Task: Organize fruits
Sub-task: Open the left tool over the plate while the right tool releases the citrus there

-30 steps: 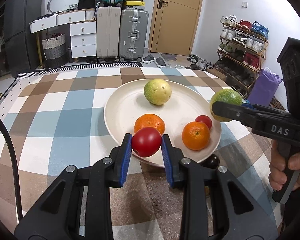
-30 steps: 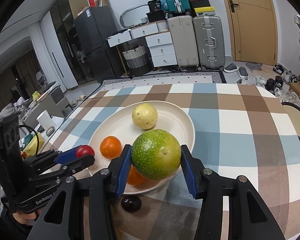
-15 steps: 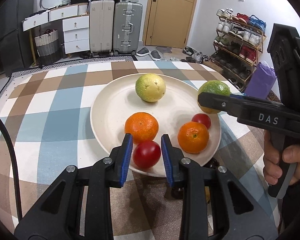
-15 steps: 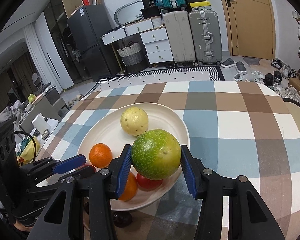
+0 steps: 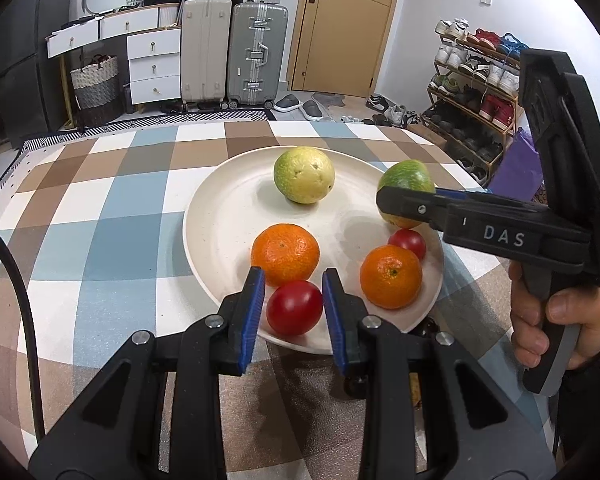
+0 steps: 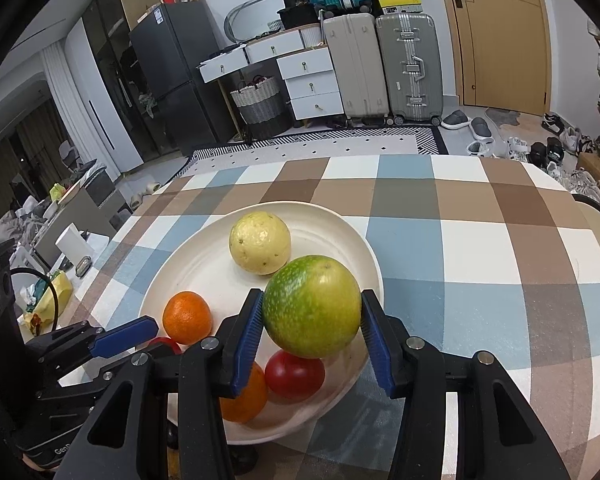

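Left wrist view: my left gripper point(image 5: 294, 308) sits at the plate's point(image 5: 220, 240) near rim, jaws narrow around a red tomato point(image 5: 295, 307) that rests on the plate; I cannot tell whether the pads touch it. This view alone shows my right hand point(image 5: 556, 328) around the other tool's handle, white letters "DAS" on its black body, and a shoe rack against the wall at the right.

Right wrist view: my right gripper point(image 6: 312, 322) holds a green mottled fruit point(image 6: 312, 306), round, yellowing on one side, pads pressed on both flanks, above the plate's point(image 6: 188, 264) near right part. Only here do I see a dark fridge, and part of a word, "Gen", on the left tool.

On the cream plate: a pale yellow-green fruit point(image 5: 304, 176) toward the far side, two oranges point(image 5: 285, 254) nearer me, a second small tomato point(image 5: 407, 243) toward the right rim. The plate lies on a checked tablecloth point(image 5: 100, 208), blue, brown and white, toward the table's near edge.
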### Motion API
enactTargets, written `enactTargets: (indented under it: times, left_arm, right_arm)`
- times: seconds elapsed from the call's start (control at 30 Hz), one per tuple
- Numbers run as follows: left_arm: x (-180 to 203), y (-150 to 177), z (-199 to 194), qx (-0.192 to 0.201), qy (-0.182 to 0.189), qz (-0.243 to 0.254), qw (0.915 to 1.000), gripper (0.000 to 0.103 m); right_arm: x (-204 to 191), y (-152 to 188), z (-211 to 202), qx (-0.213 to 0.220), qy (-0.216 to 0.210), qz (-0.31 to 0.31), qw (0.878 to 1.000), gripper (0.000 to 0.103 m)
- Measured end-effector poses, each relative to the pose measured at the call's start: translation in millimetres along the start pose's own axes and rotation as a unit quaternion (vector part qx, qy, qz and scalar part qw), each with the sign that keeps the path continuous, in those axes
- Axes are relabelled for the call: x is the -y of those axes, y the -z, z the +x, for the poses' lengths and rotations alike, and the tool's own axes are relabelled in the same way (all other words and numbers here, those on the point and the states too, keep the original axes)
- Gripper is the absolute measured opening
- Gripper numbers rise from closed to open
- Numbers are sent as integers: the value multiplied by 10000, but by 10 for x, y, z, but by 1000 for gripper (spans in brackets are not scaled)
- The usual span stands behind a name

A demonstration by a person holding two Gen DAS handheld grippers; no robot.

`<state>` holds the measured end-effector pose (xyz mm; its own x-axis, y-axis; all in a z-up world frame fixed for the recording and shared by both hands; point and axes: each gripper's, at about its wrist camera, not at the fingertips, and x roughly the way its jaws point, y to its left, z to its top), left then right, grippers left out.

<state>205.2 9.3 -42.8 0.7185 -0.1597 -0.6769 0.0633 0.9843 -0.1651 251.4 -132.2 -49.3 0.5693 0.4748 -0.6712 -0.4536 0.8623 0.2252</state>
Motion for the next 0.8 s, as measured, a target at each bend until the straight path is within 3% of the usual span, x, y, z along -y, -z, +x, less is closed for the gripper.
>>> enactTargets:
  times: [0.3,0.4,0.5,0.57,0.67,0.8]
  left_arm:
    - [-40,28,-77,86,65,-68,9999,28]
    - [-39,51,-101,76,61,-56,9999,35]
    - [-26,86,-174,166,16,-7,9999,46]
    - [-27,123,-240,238,-62,12,9997,63]
    - [-42,179,-341,331,-88,-4,9994,79]
    - [-67,238,-466,397,-116,-63,9991,85]
  right_arm:
    - [-86,34,10,37,-5,-197,9998,50]
    - [-125,49,-85,146,6,-309,9994,52]
    - [-117,98,-226,217,16,-353,9991,64]
    - [-108,122,-274,245,-14,-356,9991,77]
    - [-89,204,-392,307,-58,-342,9989,89]
    - [-79,340,-553,410,-58,-317,9986,101]
